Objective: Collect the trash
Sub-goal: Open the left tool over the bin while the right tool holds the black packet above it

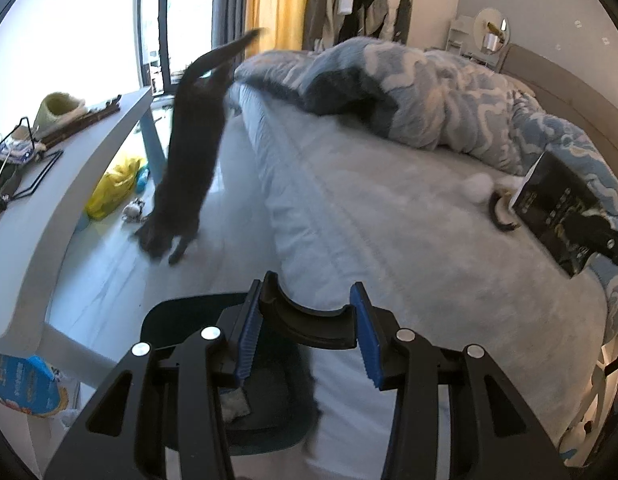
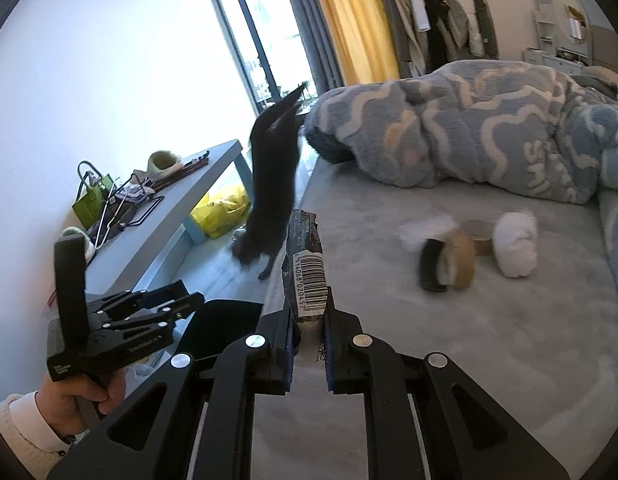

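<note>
- The bed (image 2: 449, 360) fills the space ahead of and under both tools, with a pale grey cover; a blue and white patterned blanket (image 2: 489, 132) is heaped at its far side.
- A long pale surface (image 1: 49, 216) runs along the wall to the left of the left tool, carrying a wire rack, a green bag and a slipper.
- A dark cat (image 1: 189, 152) is caught mid-leap off the bed edge, head down — front paws at the floor, tail up — ahead of the left tool and left of the right one.
- A dark bin (image 1: 181, 320) stands on the floor at the bed's side, right below the left tool.
- The left tool (image 1: 305, 320) has its jaws partly apart on a curved black piece that looks like the bin's rim; whether the pads press on it I cannot tell.
- The right tool (image 2: 309, 344) is clamped on a dark snack wrapper (image 2: 307, 264) with a barcode, which stands upright between the pads — above the bed, near its edge.
- Ahead and right of the right tool, on the bed, lie tape rolls (image 2: 449, 260) and a white wad of tissue (image 2: 515, 248), close together.
</note>
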Demonstrator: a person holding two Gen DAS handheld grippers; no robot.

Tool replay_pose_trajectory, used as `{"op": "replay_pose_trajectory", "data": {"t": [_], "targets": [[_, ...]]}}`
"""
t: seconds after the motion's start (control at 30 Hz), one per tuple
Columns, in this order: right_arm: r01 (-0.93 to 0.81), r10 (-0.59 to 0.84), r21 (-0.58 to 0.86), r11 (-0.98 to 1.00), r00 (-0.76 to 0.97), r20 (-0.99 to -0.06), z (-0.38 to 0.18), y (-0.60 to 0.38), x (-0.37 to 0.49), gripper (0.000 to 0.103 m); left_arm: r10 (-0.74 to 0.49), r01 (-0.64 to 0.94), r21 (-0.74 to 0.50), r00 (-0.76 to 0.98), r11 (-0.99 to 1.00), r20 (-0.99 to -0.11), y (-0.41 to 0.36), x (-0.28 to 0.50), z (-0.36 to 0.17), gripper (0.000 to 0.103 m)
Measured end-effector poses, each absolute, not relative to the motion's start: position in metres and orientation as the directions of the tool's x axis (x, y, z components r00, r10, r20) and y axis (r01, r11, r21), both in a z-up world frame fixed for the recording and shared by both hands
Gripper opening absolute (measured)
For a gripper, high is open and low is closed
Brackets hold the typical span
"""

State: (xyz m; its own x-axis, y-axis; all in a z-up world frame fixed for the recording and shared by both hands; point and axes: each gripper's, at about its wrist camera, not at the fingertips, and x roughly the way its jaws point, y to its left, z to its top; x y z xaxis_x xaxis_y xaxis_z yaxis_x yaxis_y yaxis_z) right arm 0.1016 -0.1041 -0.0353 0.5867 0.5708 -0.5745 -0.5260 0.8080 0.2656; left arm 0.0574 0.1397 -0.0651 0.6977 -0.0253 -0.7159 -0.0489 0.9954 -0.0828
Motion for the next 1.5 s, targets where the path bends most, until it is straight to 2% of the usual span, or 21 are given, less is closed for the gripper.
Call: {"op": "replay_pose_trajectory", "data": {"t": [0.5,0.87,0.97,1.03,1.13,1.5], "targets": [[-0.588,0.592,0.245,0.771,0.520,-0.615,-0.049,-0.038,0.100,0.012,0.013,-0.104,-0.060,0.586,0.993,-0.810,0.195,0.058,-0.116,0.046],[-0.634,0.610,0.246,0.734,0.454,-0.650,-0.063,0.016,0.096,0.012,-0.040,-0.154,-0.126,0.468,0.980,-0.883,0.236,0.050,-0.163,0.047],[-0.640,0.606,0.243,0.729,0.438,-0.664,-0.069,0.031,0.096,0.012,-0.053,-0.166,-0.142,0.450,0.976,-0.892,0.243,0.047,-0.170,0.049],[-0.640,0.605,0.249,0.727,0.425,-0.673,-0.074,0.038,0.098,0.012,-0.056,-0.172,-0.147,0.444,0.974,-0.894,0.246,0.046,-0.173,0.058],[-0.644,0.598,0.248,0.724,0.405,-0.691,-0.084,0.048,0.099,0.012,-0.058,-0.180,-0.151,0.441,0.972,-0.896,0.252,0.043,-0.176,0.064],[-0.642,0.548,0.237,0.729,0.340,-0.765,-0.125,0.083,0.103,0.012,-0.055,-0.206,-0.182,0.506,0.962,-0.861,0.278,0.031,-0.151,0.067]]}}
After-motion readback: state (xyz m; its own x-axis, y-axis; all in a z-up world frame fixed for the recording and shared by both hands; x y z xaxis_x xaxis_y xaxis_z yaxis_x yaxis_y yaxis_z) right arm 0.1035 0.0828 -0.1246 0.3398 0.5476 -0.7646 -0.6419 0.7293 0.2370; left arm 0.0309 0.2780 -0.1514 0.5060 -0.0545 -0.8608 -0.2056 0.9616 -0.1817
